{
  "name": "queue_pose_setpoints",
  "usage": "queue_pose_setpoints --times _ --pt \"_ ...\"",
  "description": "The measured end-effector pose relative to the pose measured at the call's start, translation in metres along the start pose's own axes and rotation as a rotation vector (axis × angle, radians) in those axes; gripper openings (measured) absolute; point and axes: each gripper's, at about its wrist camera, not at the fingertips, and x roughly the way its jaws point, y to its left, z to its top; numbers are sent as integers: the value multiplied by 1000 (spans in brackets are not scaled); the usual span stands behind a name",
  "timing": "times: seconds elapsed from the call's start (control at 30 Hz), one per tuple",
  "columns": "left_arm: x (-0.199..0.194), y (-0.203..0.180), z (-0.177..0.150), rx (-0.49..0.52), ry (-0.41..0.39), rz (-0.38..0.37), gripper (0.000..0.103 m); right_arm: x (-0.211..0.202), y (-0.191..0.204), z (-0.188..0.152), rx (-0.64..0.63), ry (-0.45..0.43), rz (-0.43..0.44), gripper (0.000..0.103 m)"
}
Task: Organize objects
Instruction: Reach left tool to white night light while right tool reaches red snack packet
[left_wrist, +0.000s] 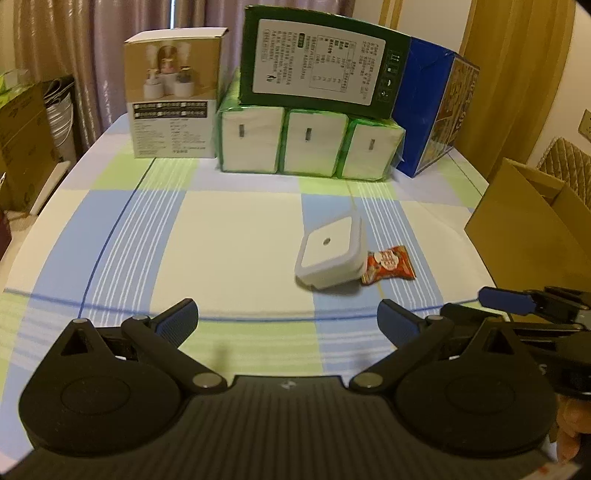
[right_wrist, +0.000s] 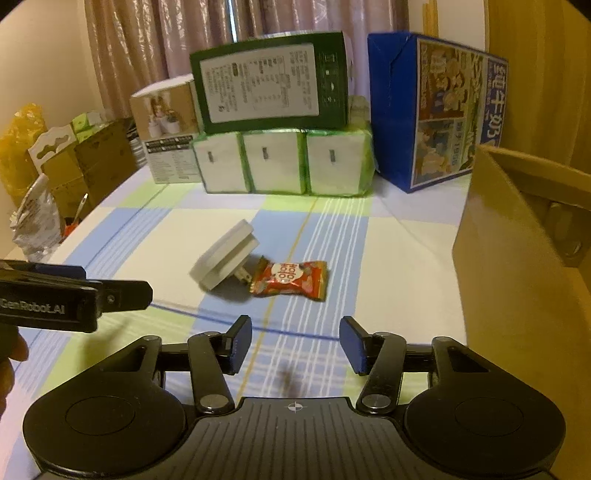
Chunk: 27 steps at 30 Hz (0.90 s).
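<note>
White and square, the night-light plug (left_wrist: 330, 253) is lying tilted on the checked counter (left_wrist: 229, 236), touching a red snack packet (right_wrist: 291, 279). Only the right wrist view is showing its prongs. Both hand-held grippers, left (left_wrist: 288, 319) and right (right_wrist: 295, 343), are gaping empty.

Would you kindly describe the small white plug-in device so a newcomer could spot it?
Start at the tissue packs stacked at the table's far side, then look nearer on the checked cloth. The white plug-in device lies tilted beside a red candy packet; it alone is square with a central dot.
</note>
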Motion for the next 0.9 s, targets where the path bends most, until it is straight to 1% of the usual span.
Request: queue_pose_setpoints --times 0.2,0.33,0.4,0.43,0.57,0.63,0.67,0.73,0.77,0.8,0.83,0.87,0.9 --pt "30 -1 14 59 -1 -5 101 33 -6 5 2 26 -2 48" --pt "49 -3 22 57 8 -78 99 47 -10 5 -6 38 -10 48" --pt "59 -4 26 32 22 -128 90 51 -13 4 3 41 -10 48" --pt "64 -4 28 18 31 -141 90 54 -16 3 6 43 -15 47" --pt "77 -5 31 21 43 -137 90 58 -18 4 -5 37 -23 47" --pt "82 -3 31 5 55 -148 86 61 -18 4 -15 32 -23 47" --pt "85 -3 30 0 63 -157 81 62 -18 4 -21 30 -21 47" --pt "90 -2 29 -10 69 -168 79 64 -18 4 -28 25 -18 47" --pt "91 -1 28 -19 69 -175 76 65 -17 4 -34 20 -17 47" --pt "92 0 27 -33 69 -190 68 66 -17 4 -39 17 -15 47" --pt "94 1 26 -44 75 -205 64 67 -17 5 -44 15 -14 47" --pt "95 1 25 -50 77 -210 61 69 -17 5 -47 14 -15 46" --pt "94 1 24 -45 72 -205 61 69 -18 6 -48 12 -16 46"
